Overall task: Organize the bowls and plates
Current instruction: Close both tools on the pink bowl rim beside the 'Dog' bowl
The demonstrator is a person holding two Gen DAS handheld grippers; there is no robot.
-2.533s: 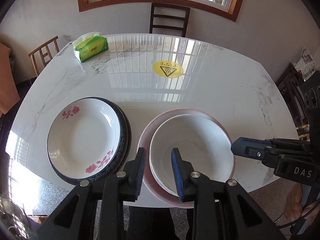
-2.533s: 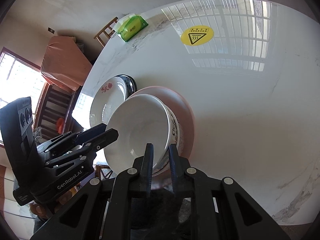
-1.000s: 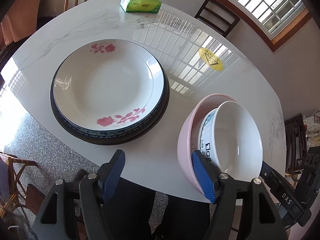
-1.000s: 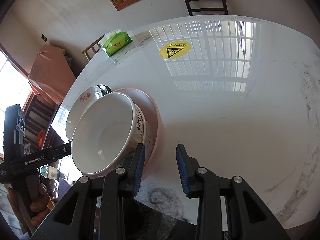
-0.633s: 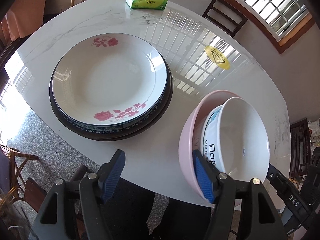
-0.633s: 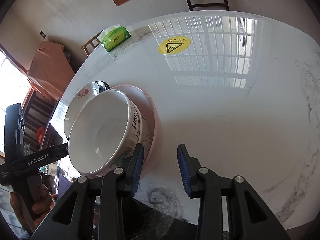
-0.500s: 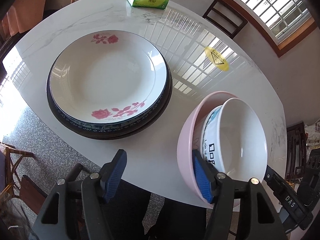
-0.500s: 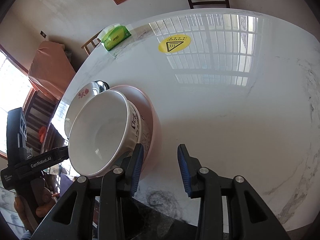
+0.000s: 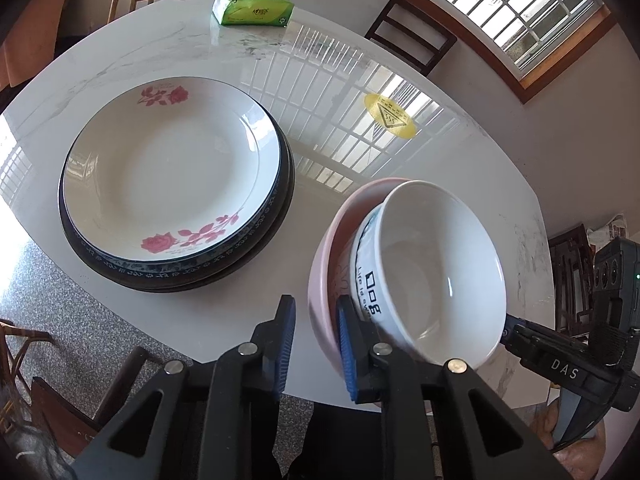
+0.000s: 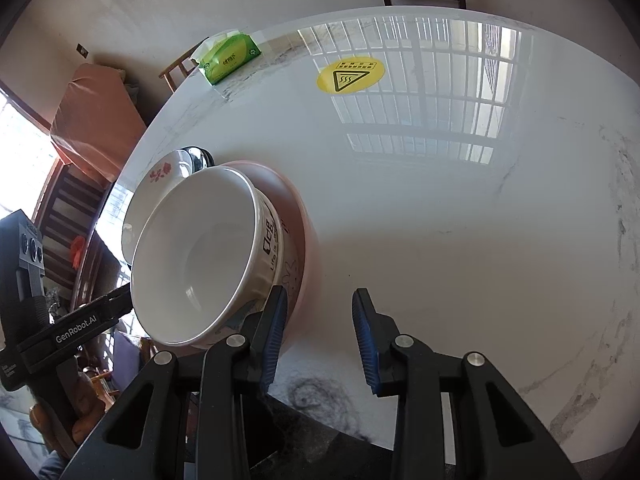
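At the near edge of the bench (image 9: 472, 152), left wrist view: the left hand-held gripper (image 9: 314, 350) is closing, its jaws either side of the pink bowl (image 9: 324, 272) rim; whether the pads press yet cannot be told. A white bowl (image 9: 436, 272) sits tilted inside the pink one. Toward the left edge lies a rose-patterned plate (image 9: 168, 176) stacked on dark plates (image 9: 256, 256). A tissue pack (image 9: 254, 10) sits at the far edge and a yellow sticker (image 9: 390, 116) near the middle.

Right wrist view: the right hand-held gripper (image 10: 320, 340) stands parted over bare bench (image 10: 460, 220), gripping nothing; its left finger (image 10: 276, 332) is just beside the pink bowl (image 10: 304, 232). The white bowl (image 10: 208, 260) leans inside.
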